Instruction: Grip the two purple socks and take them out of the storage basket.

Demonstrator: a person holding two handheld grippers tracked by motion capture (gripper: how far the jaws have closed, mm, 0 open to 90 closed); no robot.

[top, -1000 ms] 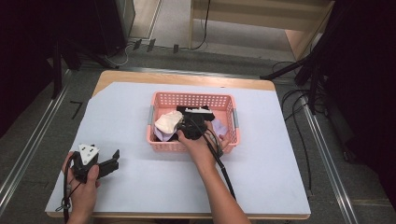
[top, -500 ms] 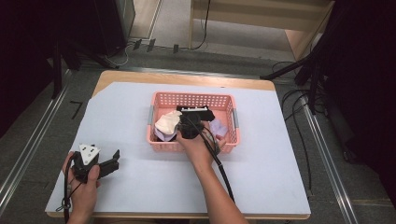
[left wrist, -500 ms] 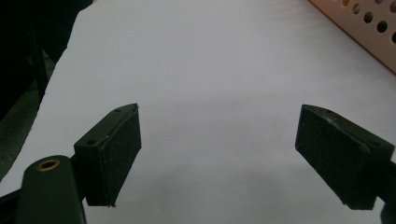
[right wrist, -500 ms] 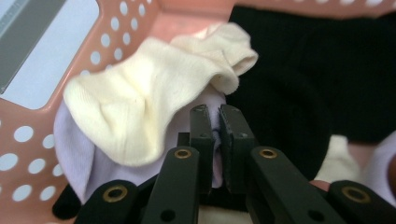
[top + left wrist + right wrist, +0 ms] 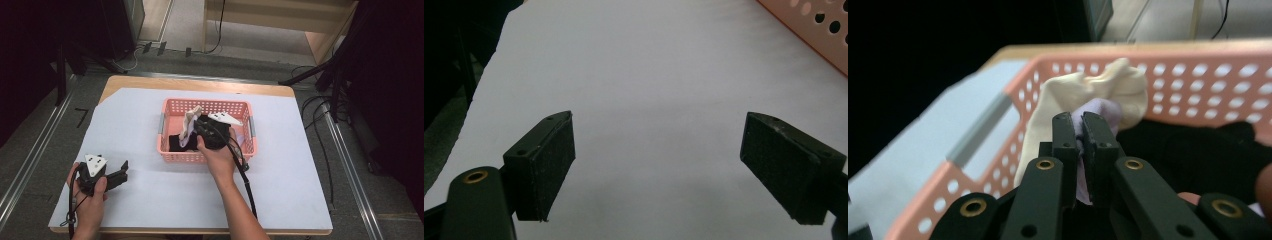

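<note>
A pink perforated basket [image 5: 207,103] stands at the middle of the table. Inside it, my right gripper [image 5: 196,127] is shut on a cream cloth [image 5: 190,121] and holds it raised above the basket floor. In the right gripper view the jaws [image 5: 1078,135] pinch a pale lilac fold of that cream cloth [image 5: 1083,87], which bunches above the fingertips. Dark cloth [image 5: 1198,150] lies on the basket floor behind it. My left gripper [image 5: 121,169] rests open on the white table cover at the front left, with nothing between its pads [image 5: 549,155].
The white cover [image 5: 135,120] spans most of the wooden table. The basket's corner [image 5: 819,30] lies ahead and to the right of my left gripper. A cable [image 5: 245,175] trails from my right gripper along the forearm. Floor rails and cables run along both sides of the table.
My right gripper has risen and shifted slightly right inside the basket, pulling the cream cloth up with it. The left gripper has stayed where it was.
</note>
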